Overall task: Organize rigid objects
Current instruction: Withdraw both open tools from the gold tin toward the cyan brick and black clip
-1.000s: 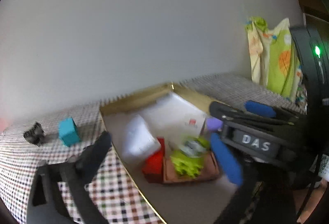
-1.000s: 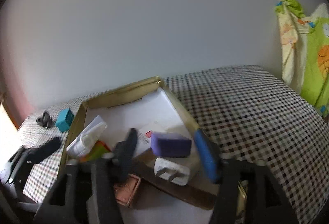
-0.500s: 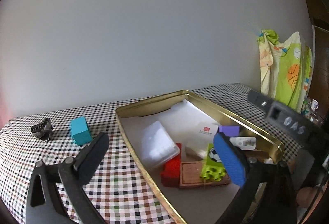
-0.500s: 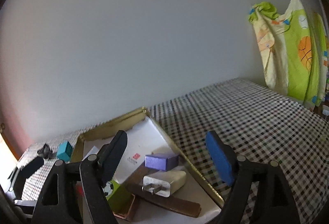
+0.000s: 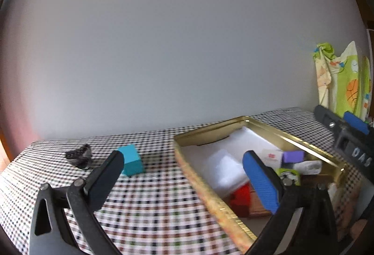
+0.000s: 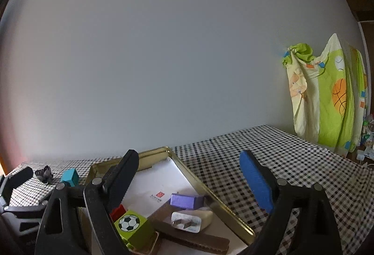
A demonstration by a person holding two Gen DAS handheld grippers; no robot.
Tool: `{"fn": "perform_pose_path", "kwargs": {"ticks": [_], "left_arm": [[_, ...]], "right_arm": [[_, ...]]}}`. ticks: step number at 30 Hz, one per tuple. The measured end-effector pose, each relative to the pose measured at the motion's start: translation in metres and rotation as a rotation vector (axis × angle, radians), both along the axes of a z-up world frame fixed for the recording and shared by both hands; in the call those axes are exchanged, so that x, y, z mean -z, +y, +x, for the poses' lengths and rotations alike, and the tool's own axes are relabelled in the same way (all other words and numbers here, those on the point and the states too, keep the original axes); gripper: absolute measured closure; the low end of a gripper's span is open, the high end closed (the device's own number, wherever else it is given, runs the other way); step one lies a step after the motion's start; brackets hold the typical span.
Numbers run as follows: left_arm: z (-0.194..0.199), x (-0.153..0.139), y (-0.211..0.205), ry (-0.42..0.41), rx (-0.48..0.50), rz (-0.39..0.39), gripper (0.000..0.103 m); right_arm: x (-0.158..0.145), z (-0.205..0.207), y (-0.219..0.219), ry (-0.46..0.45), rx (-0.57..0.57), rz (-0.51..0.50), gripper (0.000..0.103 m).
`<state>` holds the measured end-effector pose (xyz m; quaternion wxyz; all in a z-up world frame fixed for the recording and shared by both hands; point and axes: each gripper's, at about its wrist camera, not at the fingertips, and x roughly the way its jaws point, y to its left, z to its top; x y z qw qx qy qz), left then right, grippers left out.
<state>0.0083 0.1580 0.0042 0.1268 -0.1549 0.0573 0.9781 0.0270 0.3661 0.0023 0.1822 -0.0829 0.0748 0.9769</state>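
Note:
A gold tin tray [image 5: 311,148] [image 6: 210,192] on the checked tablecloth holds a purple block [image 6: 185,200], a white plug adapter [image 6: 190,220], a green soccer brick [image 6: 132,229], a red brick [image 5: 240,199], a clear plastic case [image 5: 224,168] and a brown strip [image 6: 191,239]. A teal cube [image 5: 131,160] [image 6: 69,177] and a black hair clip [image 5: 78,156] [image 6: 44,173] lie on the cloth left of the tray. My left gripper [image 5: 182,170] is open and empty, above the cloth at the tray's left rim. My right gripper [image 6: 189,168] is open and empty above the tray.
A plain wall stands behind the table. A green and yellow patterned cloth [image 6: 327,96] hangs at the right. The right gripper's body [image 5: 350,145] shows at the right edge of the left wrist view. Checked tablecloth [image 6: 280,161] stretches right of the tray.
The left gripper has swung left, so the teal cube and hair clip now sit nearer its middle. The right gripper has lifted and drawn back from the tray, leaving the objects inside.

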Motion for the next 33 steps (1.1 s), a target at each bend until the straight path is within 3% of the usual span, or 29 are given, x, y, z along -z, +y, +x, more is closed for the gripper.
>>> {"fn": "perform_pose_path", "kwargs": {"ticks": [11, 19, 33], "left_arm": [[-0.015, 0.002, -0.048, -0.03, -0.055, 0.024, 0.0], [-0.027, 0.006, -0.085, -0.044, -0.108, 0.023, 0.0], [-0.05, 0.012, -0.15, -0.086, -0.213, 0.07, 0.0]], "right_arm": [[0.0, 0.009, -0.022, 0.024, 0.051, 0.037, 0.013], [0.0, 0.011, -0.053, 0.036, 0.055, 0.005, 0.013], [0.001, -0.019, -0.132, 0.023, -0.065, 0.029, 0.013]]}}
